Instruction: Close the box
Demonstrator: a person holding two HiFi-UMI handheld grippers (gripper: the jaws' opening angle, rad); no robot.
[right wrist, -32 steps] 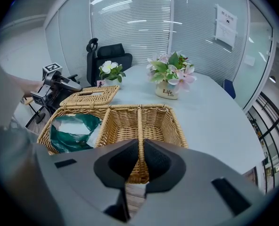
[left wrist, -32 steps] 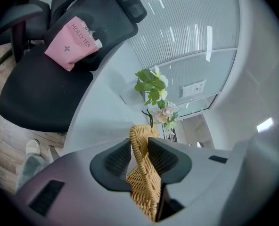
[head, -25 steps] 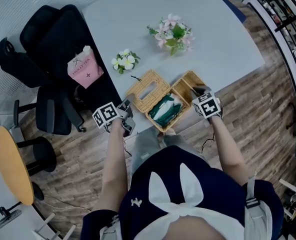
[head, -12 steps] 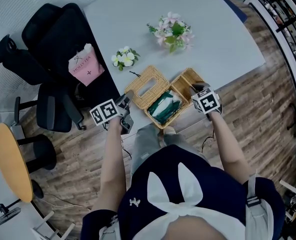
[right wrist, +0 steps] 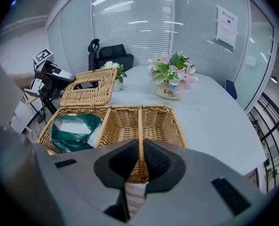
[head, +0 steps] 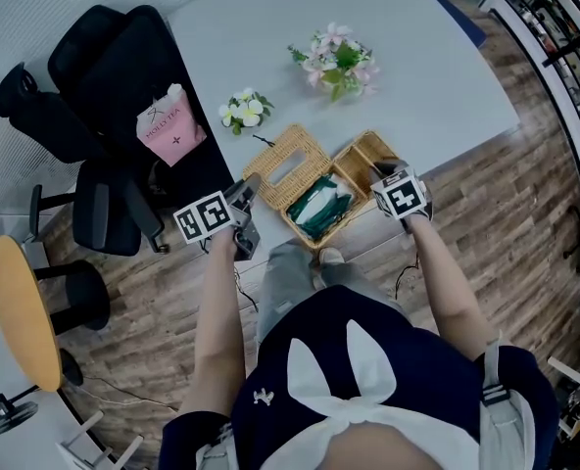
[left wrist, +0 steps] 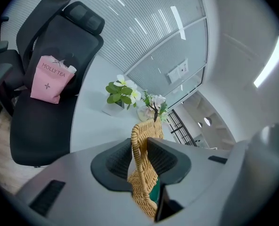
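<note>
Grey worktop [head: 417, 57], wicker box [head: 364, 159] lying left-right, mouth up, lid [head: 280, 160] half-raised far left, left gripper [left wrist: 139, 144] just tightened on its edge, right gripper [right wrist: 140, 149] clamping near rim.

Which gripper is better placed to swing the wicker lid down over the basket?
Left. The left gripper has its fingers clamped on the raised lid, so it likely only needs to lower it. The right gripper is shut on the near rim of the basket, better kept there as a brace.

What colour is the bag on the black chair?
The bag is pink; the left gripper view shows it best.
</note>
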